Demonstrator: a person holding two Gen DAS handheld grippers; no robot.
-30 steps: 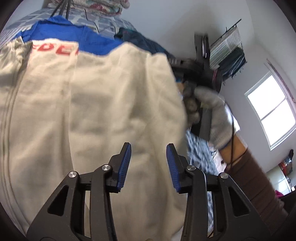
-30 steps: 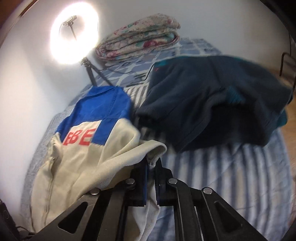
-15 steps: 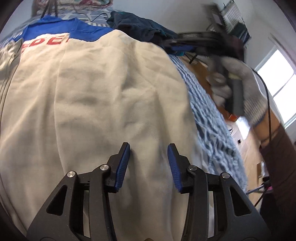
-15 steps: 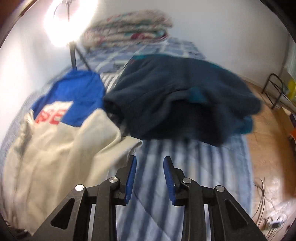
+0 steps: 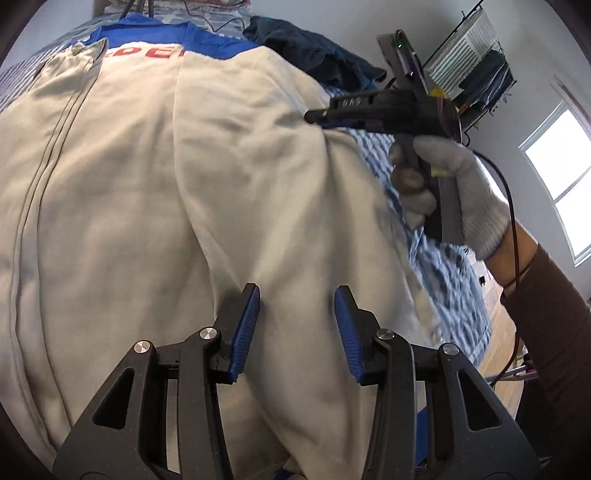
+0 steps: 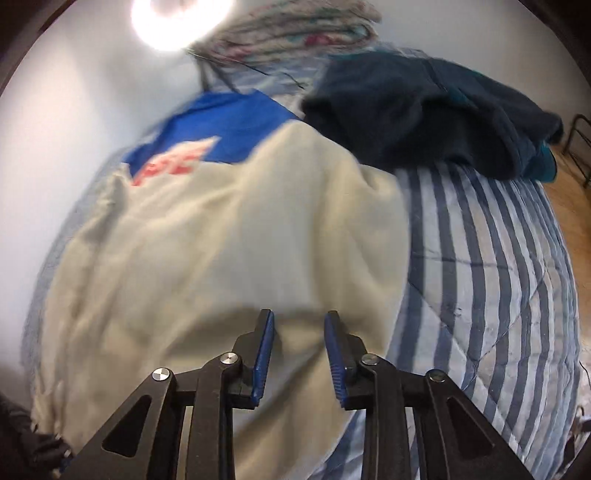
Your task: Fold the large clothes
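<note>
A cream jacket (image 5: 155, 192) with a blue yoke and red lettering lies spread on the striped bed, its right side folded over the body. My left gripper (image 5: 297, 301) hovers open over the jacket's lower part, nothing between its blue pads. In the right wrist view the same jacket (image 6: 221, 243) fills the left and centre. My right gripper (image 6: 299, 325) is above its lower right part; its jaws are closing, a gap still shows and no cloth is pinched. A gloved hand holds the right gripper (image 5: 314, 117) over the jacket's right edge in the left wrist view.
A dark navy garment (image 6: 424, 110) lies heaped at the far right of the bed. Blue-striped bedding (image 6: 498, 277) runs bare on the right. A folded floral quilt (image 6: 295, 29) and a ring light (image 6: 177, 18) stand at the head. A clothes rack (image 5: 472, 66) and window (image 5: 565, 173) are beyond.
My right gripper let go of the cream sleeve cuff, opened, and moved down over the jacket body. The jacket's right side now lies folded flat. My left gripper shifted lower along the jacket.
</note>
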